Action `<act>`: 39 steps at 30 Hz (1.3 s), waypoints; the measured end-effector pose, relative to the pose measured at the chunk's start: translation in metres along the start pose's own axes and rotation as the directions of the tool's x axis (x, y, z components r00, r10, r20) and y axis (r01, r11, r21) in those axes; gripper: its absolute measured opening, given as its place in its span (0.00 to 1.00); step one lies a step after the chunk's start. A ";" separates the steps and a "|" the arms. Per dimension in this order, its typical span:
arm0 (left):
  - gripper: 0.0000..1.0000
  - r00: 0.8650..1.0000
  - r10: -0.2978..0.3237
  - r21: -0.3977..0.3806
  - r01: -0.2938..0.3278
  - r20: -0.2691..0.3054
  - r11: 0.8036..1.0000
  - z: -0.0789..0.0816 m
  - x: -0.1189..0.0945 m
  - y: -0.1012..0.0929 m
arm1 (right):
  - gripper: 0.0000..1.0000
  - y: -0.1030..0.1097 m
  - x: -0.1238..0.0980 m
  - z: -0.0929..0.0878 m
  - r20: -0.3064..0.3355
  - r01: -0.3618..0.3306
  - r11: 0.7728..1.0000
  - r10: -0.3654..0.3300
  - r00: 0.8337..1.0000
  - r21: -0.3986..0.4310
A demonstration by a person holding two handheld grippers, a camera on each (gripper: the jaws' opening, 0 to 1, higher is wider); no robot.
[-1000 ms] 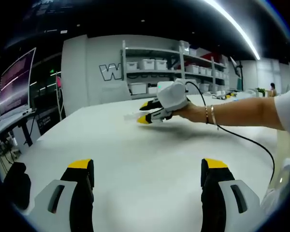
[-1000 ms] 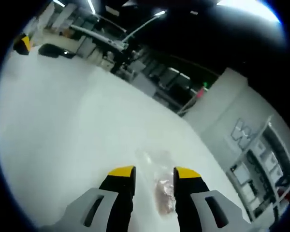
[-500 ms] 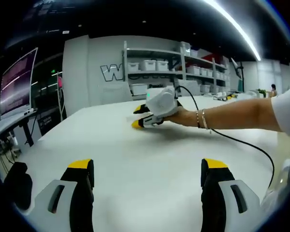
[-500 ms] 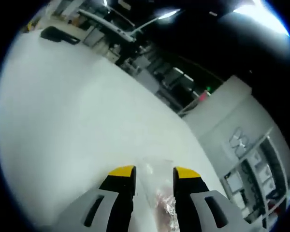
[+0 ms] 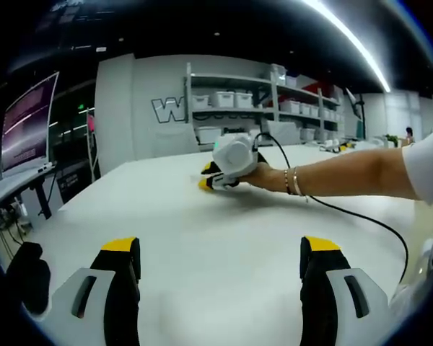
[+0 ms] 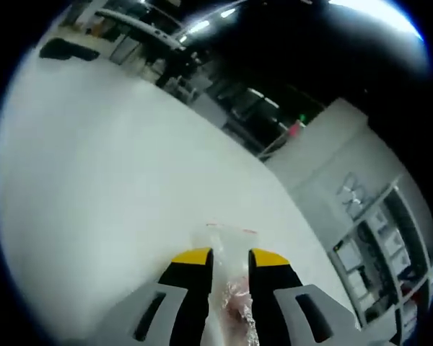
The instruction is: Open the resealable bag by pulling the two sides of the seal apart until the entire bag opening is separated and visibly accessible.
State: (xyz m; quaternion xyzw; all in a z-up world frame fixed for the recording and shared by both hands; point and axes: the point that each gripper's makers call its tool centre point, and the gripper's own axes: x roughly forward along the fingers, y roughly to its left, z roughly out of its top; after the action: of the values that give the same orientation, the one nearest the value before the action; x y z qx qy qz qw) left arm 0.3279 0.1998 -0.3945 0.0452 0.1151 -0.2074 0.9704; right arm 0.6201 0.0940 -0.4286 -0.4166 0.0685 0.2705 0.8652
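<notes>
A clear resealable bag [image 6: 229, 232] with pinkish contents lies flat on the white table [image 6: 94, 180]; its red-lined seal edge points away from me. My right gripper [image 6: 230, 257] straddles the bag, its yellow-tipped jaws drawn in to a narrow gap with the plastic between them, and I cannot tell whether they touch it. In the left gripper view a hand holds that right gripper [image 5: 215, 177] far out on the table, tips down at the surface. My left gripper [image 5: 220, 249] hovers low over the near table, jaws wide open and holding nothing.
Shelves with white bins [image 5: 224, 97] stand behind the table's far edge. A monitor [image 5: 25, 126] and a dark desk sit at the left. A black cable [image 5: 361, 216] trails from the right gripper across the table. A person's forearm [image 5: 346, 169] reaches in from the right.
The right gripper's jaws have drawn closer together around the bag, and the hand has shifted it slightly left and tipped it downward. The left gripper has stayed still.
</notes>
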 end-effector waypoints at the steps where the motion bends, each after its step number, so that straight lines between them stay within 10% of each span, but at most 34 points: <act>1: 0.91 1.000 0.000 0.001 0.000 0.000 1.000 0.000 0.000 0.000 | 0.10 0.000 0.001 -0.003 -0.007 -0.003 1.000 0.003 1.000 0.022; 9: 0.91 1.000 -0.005 0.004 0.005 -0.001 1.000 -0.001 0.000 -0.003 | 0.00 -0.013 0.004 -0.013 -0.003 0.018 0.990 -0.018 1.000 0.138; 20: 0.91 1.000 -0.002 0.007 0.002 0.003 1.000 0.000 -0.002 -0.003 | 0.00 -0.046 -0.040 -0.003 0.103 0.048 0.920 -0.095 0.990 0.388; 39: 0.90 1.000 -0.026 0.028 0.026 0.012 0.999 0.004 -0.002 -0.016 | 0.00 -0.096 -0.081 -0.018 0.122 0.116 0.873 -0.195 0.973 0.473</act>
State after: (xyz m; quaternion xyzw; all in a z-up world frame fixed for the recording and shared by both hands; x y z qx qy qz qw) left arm 0.3205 0.1852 -0.3913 0.0561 0.1070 -0.2219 0.9676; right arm 0.6045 -0.0017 -0.3471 -0.1785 0.0249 0.2095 0.9610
